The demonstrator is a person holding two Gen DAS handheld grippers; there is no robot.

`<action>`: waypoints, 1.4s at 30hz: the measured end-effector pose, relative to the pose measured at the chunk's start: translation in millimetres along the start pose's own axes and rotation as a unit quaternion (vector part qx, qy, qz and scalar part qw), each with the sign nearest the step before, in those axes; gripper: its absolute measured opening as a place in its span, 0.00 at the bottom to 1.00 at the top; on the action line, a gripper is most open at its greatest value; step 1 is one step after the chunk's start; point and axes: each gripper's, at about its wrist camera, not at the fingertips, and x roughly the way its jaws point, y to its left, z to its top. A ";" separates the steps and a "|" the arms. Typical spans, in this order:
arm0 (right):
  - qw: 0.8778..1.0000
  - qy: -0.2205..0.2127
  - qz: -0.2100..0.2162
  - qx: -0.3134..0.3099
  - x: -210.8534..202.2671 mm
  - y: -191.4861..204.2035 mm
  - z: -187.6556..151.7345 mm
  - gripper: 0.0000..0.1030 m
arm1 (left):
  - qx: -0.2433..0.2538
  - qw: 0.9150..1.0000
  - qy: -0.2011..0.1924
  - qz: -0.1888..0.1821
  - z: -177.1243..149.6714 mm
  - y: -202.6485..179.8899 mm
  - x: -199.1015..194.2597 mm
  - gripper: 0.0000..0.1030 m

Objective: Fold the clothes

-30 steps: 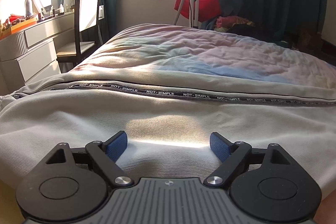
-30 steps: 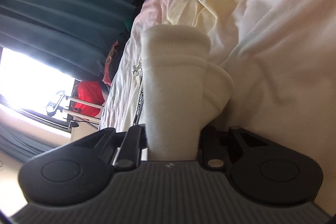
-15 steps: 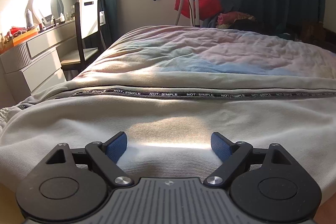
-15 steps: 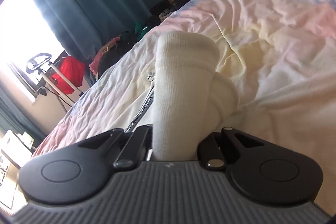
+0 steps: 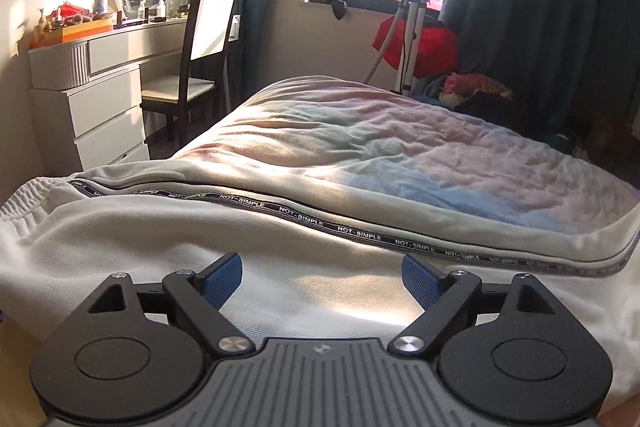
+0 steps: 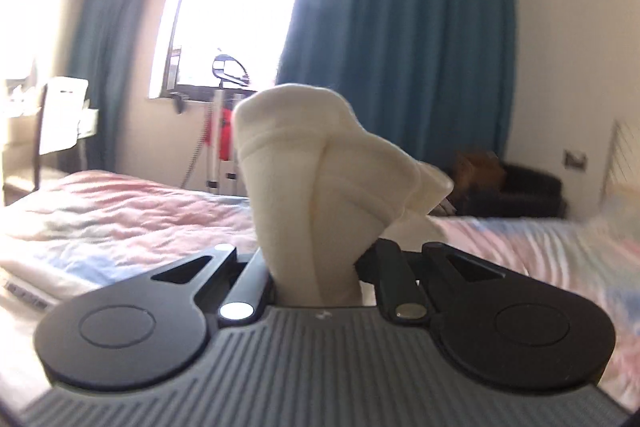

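A white garment (image 5: 280,247) with a black "NOT-SIMPLE" tape stripe (image 5: 360,231) lies spread across the near end of the bed (image 5: 360,147). My left gripper (image 5: 322,267) hovers just above this fabric, its blue pads (image 5: 222,277) wide apart and open, with nothing clamped. In the right wrist view my right gripper (image 6: 316,267) is shut on a thick white ribbed cuff (image 6: 304,167) of the garment. The cuff stands bunched up between the jaws, lifted above the pastel bedspread (image 6: 120,203). The fabric hides the right gripper's pads.
A white dresser (image 5: 92,95) and a chair (image 5: 200,47) stand left of the bed. Beyond its far end are a window, teal curtains (image 6: 400,47), a garment steamer stand (image 5: 408,27), a red bag (image 5: 424,47) and a clothes pile (image 5: 476,91). A dark sofa (image 6: 520,191) sits at right.
My right gripper has rolled from sideways to upright and risen off the bed, still clamped on the cuff. My left gripper has lifted slightly and tilted, staying open.
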 end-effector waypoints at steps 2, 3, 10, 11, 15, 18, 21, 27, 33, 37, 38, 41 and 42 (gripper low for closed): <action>0.995 -0.003 0.063 -0.071 -10.4 47.0 -9.3 0.11 | -0.017 1.000 -0.002 -0.002 2.1 7.7 -4.9 0.86; 0.989 0.009 0.098 -0.107 -14.1 67.9 -20.7 0.12 | -0.023 1.000 -0.001 -0.002 2.7 10.7 -6.9 0.86; 0.938 0.075 0.205 -0.270 -26.3 137.4 -82.7 0.12 | -0.040 0.999 -0.005 -0.005 3.2 19.8 -16.2 0.86; 0.940 0.077 0.208 -0.258 -27.0 134.7 -78.5 0.12 | -0.040 0.999 -0.005 -0.007 2.6 19.0 -16.2 0.86; 0.946 0.069 0.207 -0.240 -38.8 139.0 -68.0 0.12 | -0.039 0.999 -0.003 -0.018 1.7 14.5 -15.2 0.86; 0.950 0.047 0.212 -0.223 -48.8 142.5 -59.6 0.12 | -0.031 0.999 -0.009 -0.026 1.2 9.4 -17.3 0.86; 0.954 0.040 0.240 -0.177 -53.3 145.1 -51.8 0.12 | -0.024 0.999 -0.014 -0.035 1.0 4.5 -18.8 0.86; 0.951 0.111 0.268 -0.107 -40.0 140.0 -51.1 0.17 | -0.004 0.999 -0.018 -0.042 -1.3 -3.4 -19.0 0.86; 0.931 0.215 0.280 0.094 -30.3 93.2 -40.0 0.91 | 0.010 0.999 -0.028 -0.044 -4.1 -5.4 -26.1 0.86; 0.927 0.225 0.250 0.165 -41.4 65.0 -30.2 0.91 | 0.032 0.996 -0.064 -0.046 -5.4 -11.0 -45.3 0.86; 0.930 0.215 0.243 0.172 -45.5 59.8 -26.4 0.91 | 0.037 0.995 -0.072 -0.050 -6.9 -13.4 -51.7 0.86; 0.938 0.188 0.220 0.190 -56.8 44.1 -16.2 0.91 | 0.047 0.993 -0.083 -0.064 -12.4 -19.1 -67.2 0.86; 0.940 0.186 0.211 0.194 -58.6 39.1 -15.8 0.91 | 0.048 0.993 -0.082 -0.071 -14.5 -20.0 -70.2 0.86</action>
